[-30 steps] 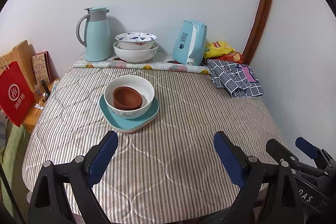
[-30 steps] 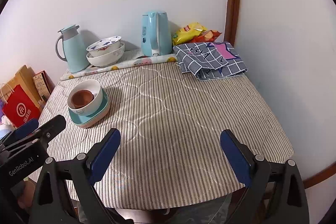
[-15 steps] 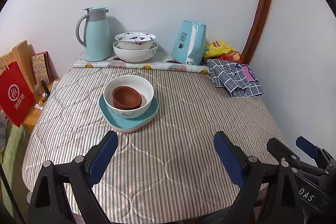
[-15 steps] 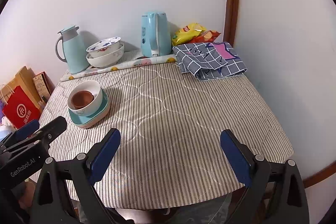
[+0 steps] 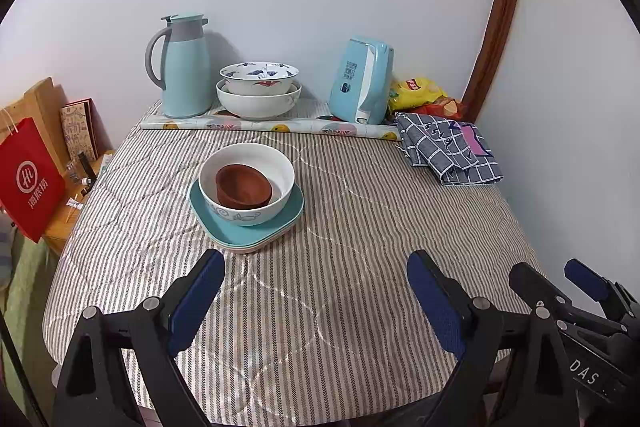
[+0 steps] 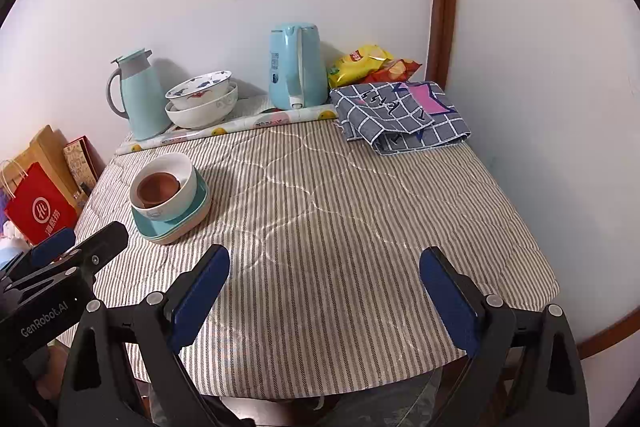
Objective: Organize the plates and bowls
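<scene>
Gaping wide, left tool (image 5: pixel 316 267), right tool (image 6: pixel 324 263) empty.

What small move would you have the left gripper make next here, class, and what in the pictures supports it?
Probably ease the left gripper forward toward the brown bowl. Its jaws stand open and empty, short of the stack: that bowl sits in the white bowl on the teal plates, so it looks like the top piece to lift first.
</scene>
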